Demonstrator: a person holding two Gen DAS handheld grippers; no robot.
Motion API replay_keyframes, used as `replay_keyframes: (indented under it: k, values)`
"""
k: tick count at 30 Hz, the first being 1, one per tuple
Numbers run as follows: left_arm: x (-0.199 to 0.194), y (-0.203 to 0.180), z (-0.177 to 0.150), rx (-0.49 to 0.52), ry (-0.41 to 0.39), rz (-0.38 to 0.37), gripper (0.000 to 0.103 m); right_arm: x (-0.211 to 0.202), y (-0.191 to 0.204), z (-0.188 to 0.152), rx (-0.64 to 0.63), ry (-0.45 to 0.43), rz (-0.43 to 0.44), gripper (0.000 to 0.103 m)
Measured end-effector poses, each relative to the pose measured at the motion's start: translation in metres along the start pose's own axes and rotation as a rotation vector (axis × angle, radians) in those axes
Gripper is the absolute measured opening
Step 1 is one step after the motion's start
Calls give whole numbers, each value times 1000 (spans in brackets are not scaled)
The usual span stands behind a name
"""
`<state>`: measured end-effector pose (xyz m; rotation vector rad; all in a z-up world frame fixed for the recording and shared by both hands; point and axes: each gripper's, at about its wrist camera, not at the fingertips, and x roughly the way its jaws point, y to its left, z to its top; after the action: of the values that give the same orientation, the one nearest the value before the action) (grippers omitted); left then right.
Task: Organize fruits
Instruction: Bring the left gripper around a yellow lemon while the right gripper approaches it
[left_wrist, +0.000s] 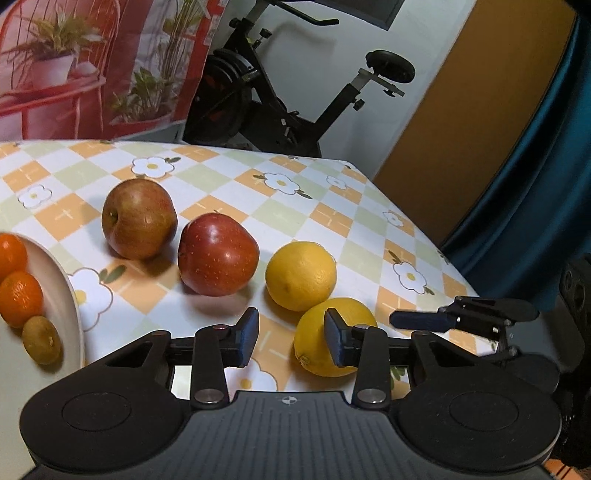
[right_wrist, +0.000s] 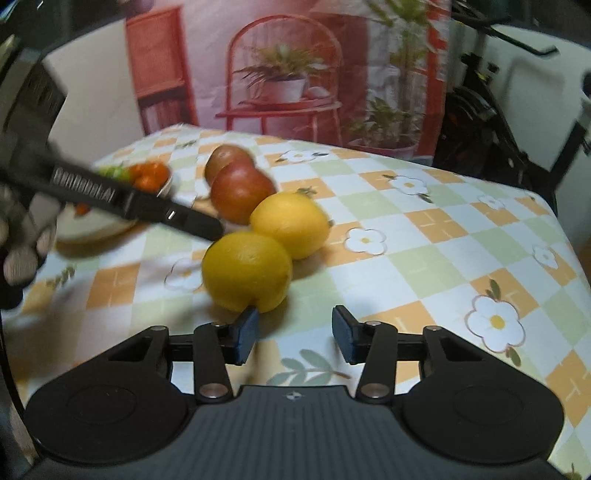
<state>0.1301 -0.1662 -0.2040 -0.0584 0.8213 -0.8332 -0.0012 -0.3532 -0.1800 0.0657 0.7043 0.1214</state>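
Observation:
Two apples, a brownish one (left_wrist: 138, 218) and a red one (left_wrist: 218, 254), lie on the checked tablecloth (left_wrist: 229, 192) with two lemons, one farther (left_wrist: 301, 275) and one nearer (left_wrist: 317, 339). A pale bowl (left_wrist: 62, 295) at the left holds small oranges (left_wrist: 18, 297) and a greenish fruit (left_wrist: 41, 339). My left gripper (left_wrist: 291, 338) is open and empty, its right finger in front of the near lemon. My right gripper (right_wrist: 294, 334) is open and empty, just short of the near lemon (right_wrist: 245, 271). The far lemon (right_wrist: 290, 225), the apples (right_wrist: 240, 192) and the bowl (right_wrist: 92, 225) show behind it.
The right gripper's fingers (left_wrist: 424, 319) reach in at the right of the left wrist view. The left gripper's finger (right_wrist: 140, 205) crosses the right wrist view. An exercise bike (left_wrist: 280, 99) stands behind the table, near its far edge (left_wrist: 221, 147).

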Motion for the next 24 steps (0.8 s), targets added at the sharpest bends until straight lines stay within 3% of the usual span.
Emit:
replay_keyframes:
  k: [4,14,24]
  values:
    - [0,3,-2,-5,7,-31,41,-12,-8,6,74,-39,20,47]
    - [2,3,2,-3,21,-48,41,-5,22,16,-294,46,-15,47]
    - [4,2,6,7,21,-41,41,15,35,17,-494,90,31,47]
